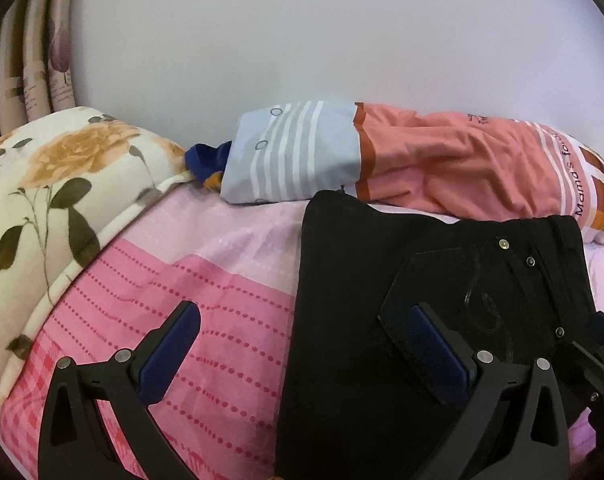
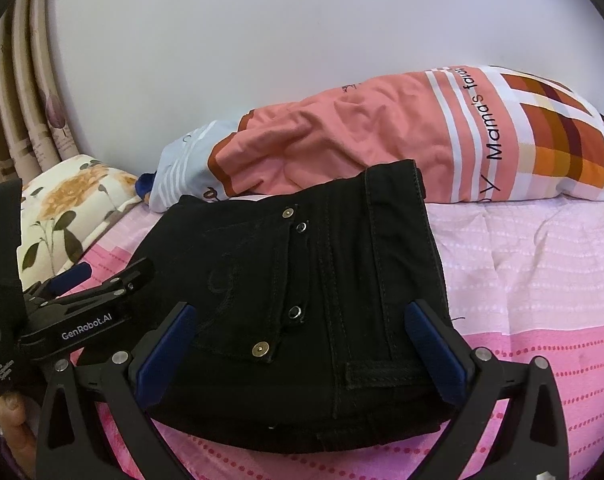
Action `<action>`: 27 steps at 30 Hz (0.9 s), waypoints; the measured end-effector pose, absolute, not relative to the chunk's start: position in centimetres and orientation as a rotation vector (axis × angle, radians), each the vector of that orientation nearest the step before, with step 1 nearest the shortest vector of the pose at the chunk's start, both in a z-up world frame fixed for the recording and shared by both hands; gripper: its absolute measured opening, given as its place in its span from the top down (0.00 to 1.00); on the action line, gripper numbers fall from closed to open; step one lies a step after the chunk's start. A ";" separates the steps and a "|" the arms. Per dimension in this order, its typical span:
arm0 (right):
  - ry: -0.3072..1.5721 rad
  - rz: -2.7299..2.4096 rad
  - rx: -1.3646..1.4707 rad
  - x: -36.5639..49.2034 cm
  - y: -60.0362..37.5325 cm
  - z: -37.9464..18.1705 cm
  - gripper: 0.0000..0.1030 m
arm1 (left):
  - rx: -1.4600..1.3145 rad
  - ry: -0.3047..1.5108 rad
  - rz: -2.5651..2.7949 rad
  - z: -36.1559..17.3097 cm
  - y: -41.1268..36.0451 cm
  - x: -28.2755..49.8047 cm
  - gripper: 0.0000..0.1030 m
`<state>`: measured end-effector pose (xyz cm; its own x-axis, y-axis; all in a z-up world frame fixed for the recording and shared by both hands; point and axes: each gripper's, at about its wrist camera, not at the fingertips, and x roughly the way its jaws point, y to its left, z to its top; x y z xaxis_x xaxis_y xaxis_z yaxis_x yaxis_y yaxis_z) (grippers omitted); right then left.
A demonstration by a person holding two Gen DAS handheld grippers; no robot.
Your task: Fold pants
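Black pants [image 1: 362, 300] lie folded into a compact block on the pink bedsheet [image 1: 206, 280], back pocket with rivets facing up. My left gripper [image 1: 302, 344] is open and empty; its right finger is over the pants, its left finger over the sheet. In the right wrist view the pants [image 2: 302, 280] lie between the wide-open fingers of my right gripper [image 2: 302, 348], which holds nothing. The left gripper [image 2: 102, 284] shows at the pants' left edge there. The right gripper's edge [image 1: 598, 360] shows at the right of the left wrist view.
A salmon and striped pillow [image 1: 442, 164] lies behind the pants against the white wall [image 1: 302, 40]. A floral quilt [image 1: 54, 184] is bunched at the left, with curtains [image 1: 26, 60] behind it. A blue cloth [image 1: 206, 160] sits between quilt and pillow. The pink sheet [image 2: 522, 280] extends right.
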<state>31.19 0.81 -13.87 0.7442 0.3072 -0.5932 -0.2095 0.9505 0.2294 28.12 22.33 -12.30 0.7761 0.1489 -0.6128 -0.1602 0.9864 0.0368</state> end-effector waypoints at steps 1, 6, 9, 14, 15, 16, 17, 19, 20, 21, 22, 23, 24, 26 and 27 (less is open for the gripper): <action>0.675 0.282 0.150 31.2 0.8 -13.9 0.00 | -0.019 0.662 0.165 -12.3 22.4 28.2 0.00; 0.675 0.280 0.150 31.2 0.9 -13.9 0.00 | -0.031 0.715 0.177 -12.8 22.6 28.8 0.00; 0.674 0.281 0.153 31.2 0.9 -13.9 0.00 | -0.010 0.785 0.183 -13.6 22.2 29.8 0.00; 0.672 0.282 0.158 31.1 1.0 -13.8 0.00 | -0.023 0.835 0.154 -14.2 22.2 30.4 0.00; 0.673 0.281 0.157 31.1 1.0 -13.8 0.00 | -0.039 0.853 0.142 -14.4 22.4 30.6 0.00; 0.673 0.281 0.157 31.1 1.0 -13.8 0.00 | -0.061 0.867 0.133 -14.6 22.6 30.7 0.00; 0.673 0.281 0.157 31.0 0.9 -13.8 0.00 | -0.082 0.876 0.124 -14.7 22.8 30.9 0.00; 0.672 0.282 0.158 31.0 1.0 -13.8 0.00 | -0.127 0.897 0.103 -15.1 23.3 31.2 0.00; 0.673 0.281 0.157 31.0 0.9 -13.8 0.00 | -0.155 0.908 0.090 -15.3 23.6 31.3 0.00; 0.672 0.282 0.158 31.0 1.0 -13.8 0.00 | -0.188 0.918 0.080 -15.5 23.9 31.4 0.00; 0.673 0.281 0.157 31.0 0.9 -13.8 0.00 | -0.205 0.923 0.075 -15.6 24.1 31.4 0.00; 0.673 0.281 0.158 31.0 0.9 -13.8 0.00 | -0.204 0.922 0.075 -15.6 24.0 31.3 0.00; 0.673 0.281 0.157 31.0 1.0 -13.7 0.00 | -0.195 0.920 0.079 -15.6 23.9 31.2 0.00; 0.673 0.280 0.158 31.0 1.0 -13.7 0.00 | -0.178 0.913 0.091 -15.5 23.5 31.1 0.00; 0.673 0.280 0.158 31.0 1.0 -13.7 0.00 | -0.165 0.906 0.100 -15.5 23.2 31.0 0.00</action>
